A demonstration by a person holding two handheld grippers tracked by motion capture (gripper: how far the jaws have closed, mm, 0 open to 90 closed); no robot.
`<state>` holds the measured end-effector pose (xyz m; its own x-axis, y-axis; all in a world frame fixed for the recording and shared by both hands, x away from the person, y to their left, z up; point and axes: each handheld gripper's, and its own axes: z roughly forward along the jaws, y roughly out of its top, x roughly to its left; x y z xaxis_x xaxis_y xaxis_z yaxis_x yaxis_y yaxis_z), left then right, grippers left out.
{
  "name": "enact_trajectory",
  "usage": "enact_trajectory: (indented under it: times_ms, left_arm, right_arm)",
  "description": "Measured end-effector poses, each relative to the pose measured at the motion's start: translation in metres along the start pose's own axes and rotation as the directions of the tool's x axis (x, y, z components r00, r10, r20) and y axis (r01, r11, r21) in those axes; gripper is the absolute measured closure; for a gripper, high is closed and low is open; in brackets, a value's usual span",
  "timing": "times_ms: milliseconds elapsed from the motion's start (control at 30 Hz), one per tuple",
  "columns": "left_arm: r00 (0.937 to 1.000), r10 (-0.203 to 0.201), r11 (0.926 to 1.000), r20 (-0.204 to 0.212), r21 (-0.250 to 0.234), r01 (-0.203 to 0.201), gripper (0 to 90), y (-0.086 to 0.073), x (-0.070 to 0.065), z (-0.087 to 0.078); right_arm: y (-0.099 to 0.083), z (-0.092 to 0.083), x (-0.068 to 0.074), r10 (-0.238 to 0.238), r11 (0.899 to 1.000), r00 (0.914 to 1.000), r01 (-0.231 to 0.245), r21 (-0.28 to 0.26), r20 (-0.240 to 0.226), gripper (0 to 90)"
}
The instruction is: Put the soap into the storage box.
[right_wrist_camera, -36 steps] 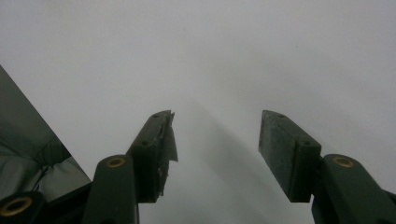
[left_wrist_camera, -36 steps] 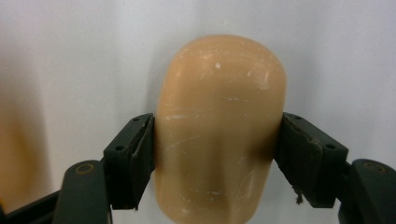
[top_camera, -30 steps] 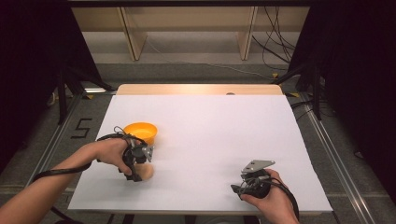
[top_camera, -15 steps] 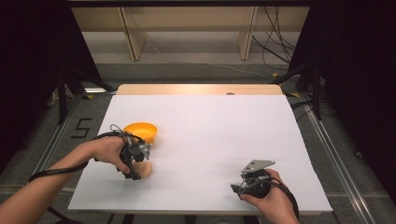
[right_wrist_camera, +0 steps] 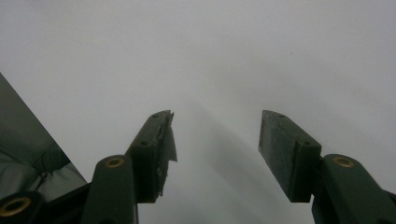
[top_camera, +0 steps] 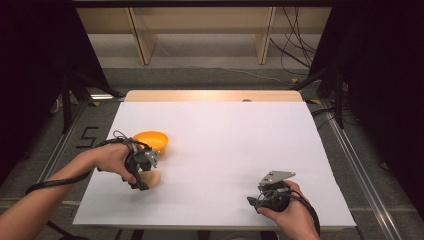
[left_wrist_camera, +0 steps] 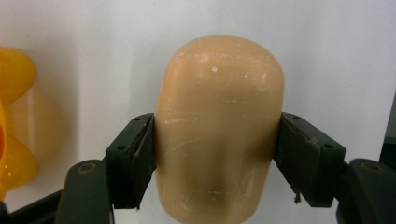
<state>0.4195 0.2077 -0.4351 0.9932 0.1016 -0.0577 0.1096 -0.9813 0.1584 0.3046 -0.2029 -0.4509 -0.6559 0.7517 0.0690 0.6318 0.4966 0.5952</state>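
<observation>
Two things lie on the white table (top_camera: 220, 150): one tan, loaf-shaped piece (left_wrist_camera: 219, 126) and one orange bowl (top_camera: 150, 141). Two tongs are in hand. The left tongs (left_wrist_camera: 215, 161) clamp the tan piece between their pads at its lower flanks, near the table's left front, just in front of the bowl. The piece is smooth and matt, rounded at the far end like a small bun, uniformly pale tan, with faint whitish scuffs and a few specks across its top. The bowl, glossy and orange-yellow, shows at the left edge of the left gripper view, close to the piece. The right tongs (right_wrist_camera: 217, 140) stand wide apart over bare table at the right front, with nothing between them.
</observation>
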Motion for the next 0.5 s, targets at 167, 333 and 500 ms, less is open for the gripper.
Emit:
enact_trajectory:
  times_ms: [167,333,500]
  left_arm:
    - [1.0,-0.006,1.0,-0.001,-0.006,0.006,31.5,-0.0019,-0.0002,-0.0036]
    - [0.9999,-0.015,0.9999,0.003,-0.008,0.015,31.6,-0.0039,-0.0007,-0.0057]
    - [0.9999,-0.011,0.9999,-0.003,-0.011,0.011,31.6,-0.0055,0.0001,-0.0079]
  right_arm:
    - [-0.0003,0.0005,-0.0003,-0.004,1.0,1.0,0.004,-0.012,0.005,44.8]
    - [-0.0006,0.0002,-0.0008,-0.007,1.0,1.0,0.007,-0.019,0.005,44.6]
    - [-0.0005,0.0002,-0.0008,-0.002,1.0,1.0,0.002,-0.02,0.005,44.5]
